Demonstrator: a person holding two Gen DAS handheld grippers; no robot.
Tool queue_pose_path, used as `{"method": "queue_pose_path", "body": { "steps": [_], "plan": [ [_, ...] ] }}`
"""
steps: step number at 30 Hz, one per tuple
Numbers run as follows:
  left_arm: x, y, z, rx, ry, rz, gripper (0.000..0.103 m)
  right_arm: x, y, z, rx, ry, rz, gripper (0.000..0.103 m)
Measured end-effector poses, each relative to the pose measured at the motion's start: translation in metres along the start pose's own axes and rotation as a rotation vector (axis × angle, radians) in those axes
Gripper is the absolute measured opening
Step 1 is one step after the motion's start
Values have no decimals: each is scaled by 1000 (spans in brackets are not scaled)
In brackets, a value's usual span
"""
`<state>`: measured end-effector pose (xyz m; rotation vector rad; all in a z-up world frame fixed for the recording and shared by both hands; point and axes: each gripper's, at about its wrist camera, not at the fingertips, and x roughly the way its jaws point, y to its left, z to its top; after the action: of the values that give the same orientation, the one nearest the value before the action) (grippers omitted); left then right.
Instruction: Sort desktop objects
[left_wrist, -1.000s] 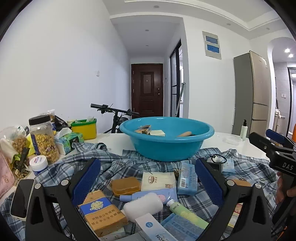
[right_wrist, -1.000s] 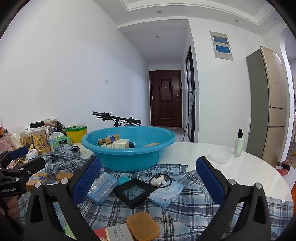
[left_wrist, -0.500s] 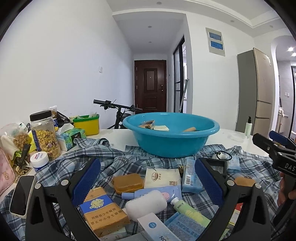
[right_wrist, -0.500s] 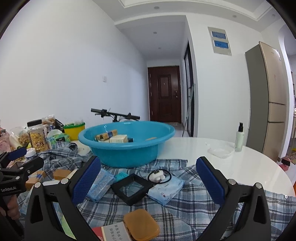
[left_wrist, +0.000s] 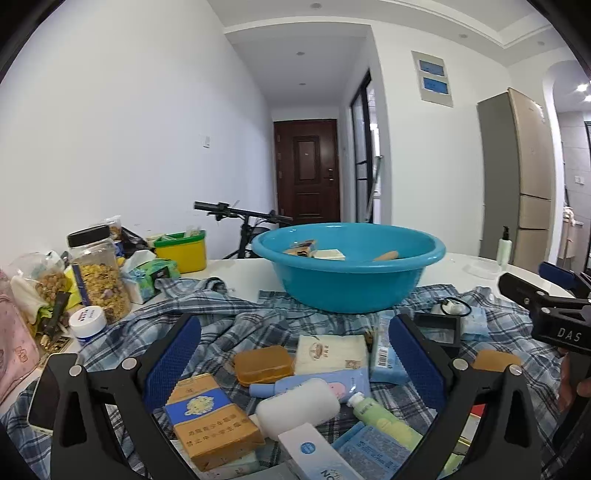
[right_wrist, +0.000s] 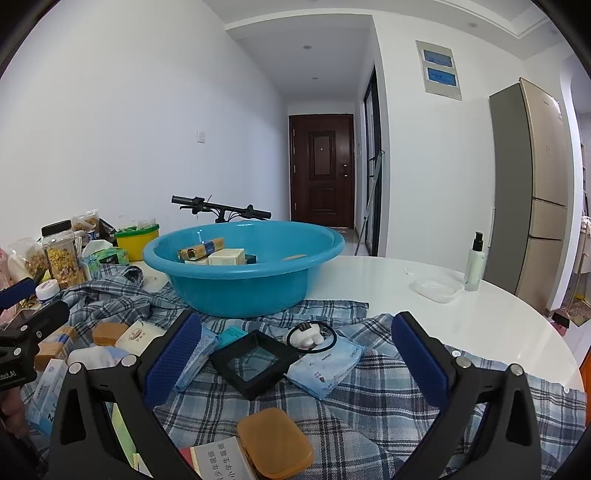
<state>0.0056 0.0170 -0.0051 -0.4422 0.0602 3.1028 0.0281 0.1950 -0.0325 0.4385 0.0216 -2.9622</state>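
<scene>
Sorting in progress on a white table (right_wrist: 424, 332), with a blue basin (left_wrist: 347, 284) at the far edge of a plaid cloth (left_wrist: 229, 321) and already holding a few boxes. Hovering low over the near clutter with the left gripper (left_wrist: 293, 328), spread to full width and gripping nothing. Straight ahead of that gap, between the blue pads: an amber case (left_wrist: 263, 365), lying flat with its long side across the opening, just beside a cream packet (left_wrist: 332, 354). Nearer the camera, a white bottle (left_wrist: 297, 406) on its side, long axis slanting from lower left to upper right, touching a blue-and-tan box (left_wrist: 210, 421). Over to the right, hanging above the same cloth with the right gripper (right_wrist: 295, 325), likewise fully parted and empty. Dead centre ahead of it: a black square frame (right_wrist: 255, 363), flat, turned corner-on to the fingers, touching a pale blue wipes pack (right_wrist: 325, 363). Closer in, a second amber case (right_wrist: 275, 443). Probably a choice between two picks: amber case for the left, black frame for the right, each lying below and forward of its own jaws, with the basin beyond in much the same line. Likely calls for a wrist turn on the right to meet the frame's flat sides rather than its corners. No telling from here which hand goes first.
</scene>
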Motion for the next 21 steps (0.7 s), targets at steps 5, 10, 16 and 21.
{"method": "queue_pose_path", "body": {
  "steps": [5, 10, 16, 21],
  "plan": [
    [0, 0, -1, -1, 2, 11, 103, 1, -3, 0, 16, 4, -26, 102],
    [0, 0, -1, -1, 2, 11, 103, 1, -2, 1, 11, 7, -31, 102],
    [0, 0, -1, -2, 2, 13, 103, 2, -2, 1, 14, 7, -34, 103],
    [0, 0, -1, -2, 2, 13, 103, 2, -2, 1, 14, 7, -34, 103]
  ]
}}
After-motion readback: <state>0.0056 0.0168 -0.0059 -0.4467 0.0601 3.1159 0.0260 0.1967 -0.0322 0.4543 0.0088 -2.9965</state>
